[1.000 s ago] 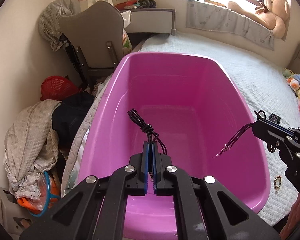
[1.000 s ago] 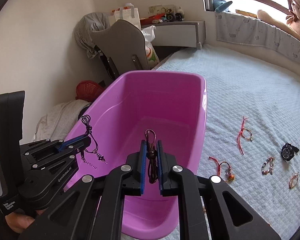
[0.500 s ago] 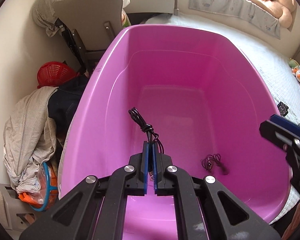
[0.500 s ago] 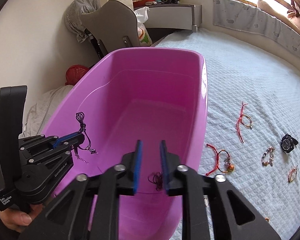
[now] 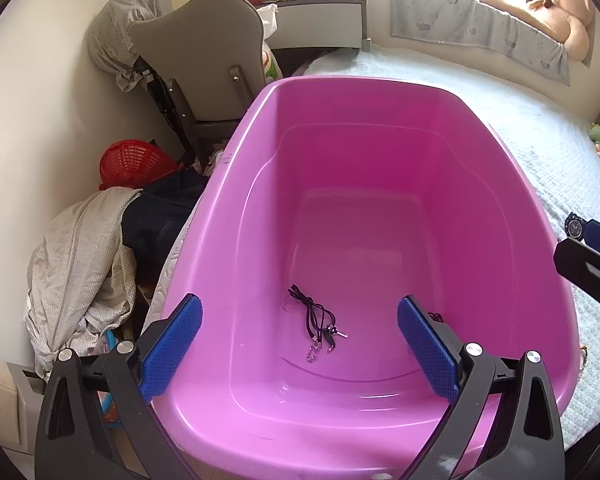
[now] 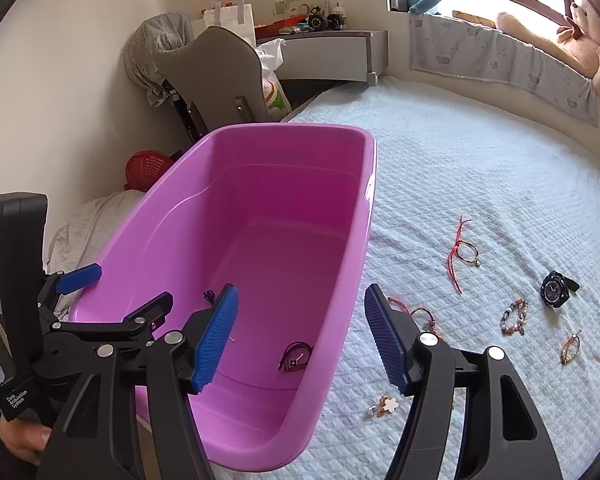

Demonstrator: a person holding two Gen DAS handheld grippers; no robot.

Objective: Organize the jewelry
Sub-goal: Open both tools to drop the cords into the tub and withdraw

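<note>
We see both tools held over a purple tub (image 5: 228, 184) that sits on the white quilted bed (image 6: 480, 184). The left tool (image 5: 300, 344) has its blue fingers spread wide with nothing between them, hovering above the near end of the tub. On the tub floor below it lies a black cord necklace (image 5: 318, 320) with small metal charms. The right tool (image 6: 300, 338) is also spread wide and empty, straddling the tub's right wall. Inside the tub, near that wall, rests a dark red bracelet (image 6: 294, 356). On the bed to the right of the tub we see a red string bracelet (image 6: 462, 252), a black watch (image 6: 556, 288), a beaded bracelet (image 6: 514, 316) and a small flower charm (image 6: 384, 404), all apart from one another.
</note>
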